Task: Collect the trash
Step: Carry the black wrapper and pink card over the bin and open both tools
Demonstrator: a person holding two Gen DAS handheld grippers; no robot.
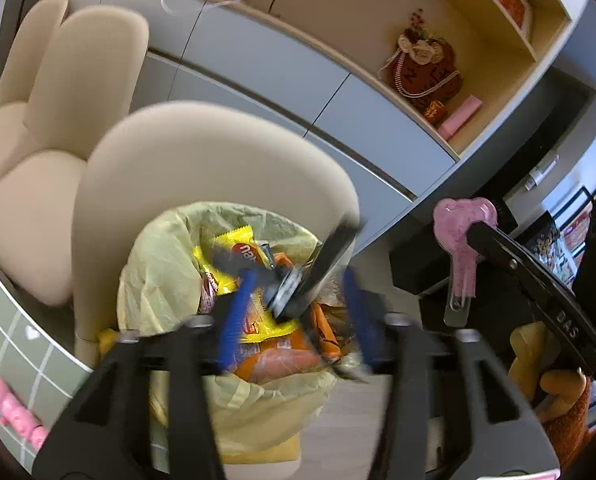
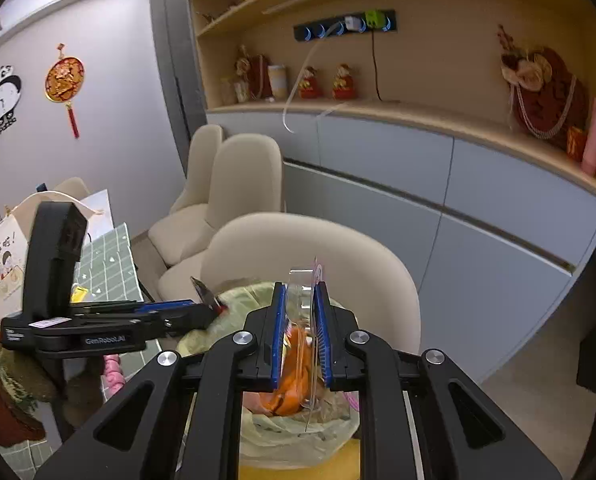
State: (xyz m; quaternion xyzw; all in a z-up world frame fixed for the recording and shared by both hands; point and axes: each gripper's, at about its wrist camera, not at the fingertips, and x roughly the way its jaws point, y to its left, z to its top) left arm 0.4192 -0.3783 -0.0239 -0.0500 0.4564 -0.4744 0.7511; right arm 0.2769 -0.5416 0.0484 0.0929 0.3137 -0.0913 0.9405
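A bin lined with a pale yellow bag (image 1: 158,264) stands under both grippers, holding yellow and orange snack wrappers (image 1: 234,248). My left gripper (image 1: 299,280) is open above it, blue pads wide apart. A dark, blurred wrapper (image 1: 317,264) hangs loose between them and touches neither pad. In the right wrist view that wrapper (image 2: 206,292) shows at the left gripper's tip (image 2: 202,310). My right gripper (image 2: 299,288) is shut on a clear plastic package (image 2: 301,300) over the bin's bag (image 2: 258,432). The left wrist view shows the package's pink heart-shaped part (image 1: 463,220) in the right gripper's fingers (image 1: 493,240).
A beige chair (image 1: 202,168) stands right behind the bin, with more beige chairs (image 1: 78,80) further back. A table with a green checked cloth (image 2: 106,256) is at the left. Grey cabinets (image 2: 497,208) and a shelf with ornaments line the wall.
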